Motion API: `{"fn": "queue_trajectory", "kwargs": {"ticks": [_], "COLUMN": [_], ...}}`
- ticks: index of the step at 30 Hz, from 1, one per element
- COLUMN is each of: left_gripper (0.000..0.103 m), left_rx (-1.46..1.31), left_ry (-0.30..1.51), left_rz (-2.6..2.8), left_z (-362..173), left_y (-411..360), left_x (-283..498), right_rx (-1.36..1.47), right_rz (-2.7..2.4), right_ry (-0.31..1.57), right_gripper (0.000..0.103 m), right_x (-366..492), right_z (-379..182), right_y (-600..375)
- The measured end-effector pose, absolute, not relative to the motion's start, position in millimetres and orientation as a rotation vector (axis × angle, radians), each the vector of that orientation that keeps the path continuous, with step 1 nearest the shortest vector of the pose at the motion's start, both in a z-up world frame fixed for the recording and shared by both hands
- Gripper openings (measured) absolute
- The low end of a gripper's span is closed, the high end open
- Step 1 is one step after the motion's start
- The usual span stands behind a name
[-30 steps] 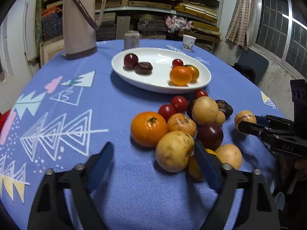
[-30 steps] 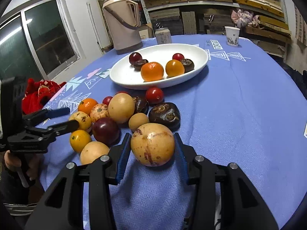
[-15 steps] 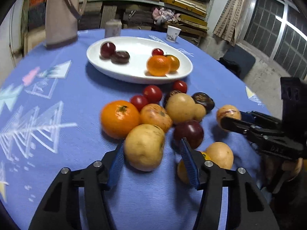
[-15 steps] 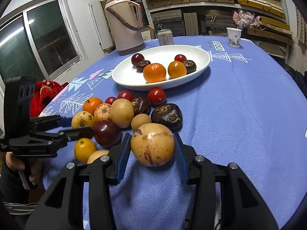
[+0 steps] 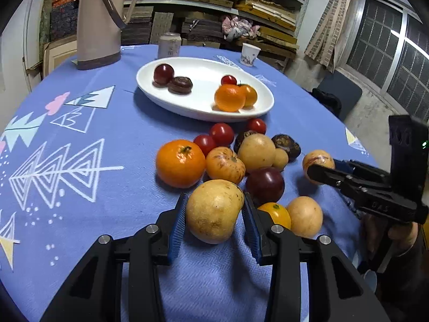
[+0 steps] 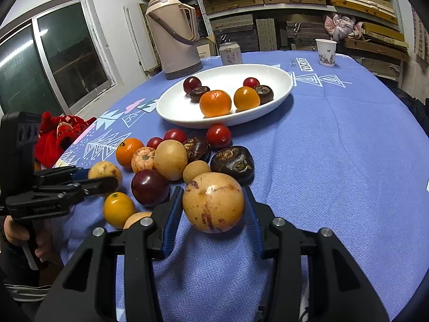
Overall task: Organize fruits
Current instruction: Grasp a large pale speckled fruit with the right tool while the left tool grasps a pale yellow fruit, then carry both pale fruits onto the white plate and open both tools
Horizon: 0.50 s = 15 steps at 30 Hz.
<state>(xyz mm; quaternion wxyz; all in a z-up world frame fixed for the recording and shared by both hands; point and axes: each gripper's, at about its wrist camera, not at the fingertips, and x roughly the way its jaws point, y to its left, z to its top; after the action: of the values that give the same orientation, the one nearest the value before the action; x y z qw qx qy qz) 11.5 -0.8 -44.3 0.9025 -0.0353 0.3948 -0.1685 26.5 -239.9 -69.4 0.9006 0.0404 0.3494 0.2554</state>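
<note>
1. The left gripper (image 5: 214,216), its jaws having just been closing, now pinches a tan pear-shaped fruit (image 5: 214,214) at the near edge of the fruit pile (image 5: 241,158), which lies just in front of the white plate (image 5: 198,110).
2. The right gripper (image 6: 213,204) clamps a mottled round fruit (image 6: 213,202) at the pile's right edge, near side of the plate.

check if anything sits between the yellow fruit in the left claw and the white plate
Yes. The rest of the pile lies on that line: the big orange, a speckled orange-yellow fruit and red cherry tomatoes sit between the yellow fruit in the left claw and the white plate. Lifting over them looks clear.
</note>
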Motion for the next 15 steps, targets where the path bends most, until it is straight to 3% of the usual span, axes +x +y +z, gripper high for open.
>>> {"fn": "queue_trajectory", "kwargs": {"ticks": [15], "left_gripper": [0.041], "left_rx": [-0.036], "left_ry": [0.758], "left_rz": [-0.284], "left_z": [-6], "left_y": [0], "left_x": [37], "right_rx": [0.026], "right_rz": [0.485], "right_ry": [0.689], "right_gripper": [0.043], "right_x": [27], "right_z": [-36], "right_y": [-243]}}
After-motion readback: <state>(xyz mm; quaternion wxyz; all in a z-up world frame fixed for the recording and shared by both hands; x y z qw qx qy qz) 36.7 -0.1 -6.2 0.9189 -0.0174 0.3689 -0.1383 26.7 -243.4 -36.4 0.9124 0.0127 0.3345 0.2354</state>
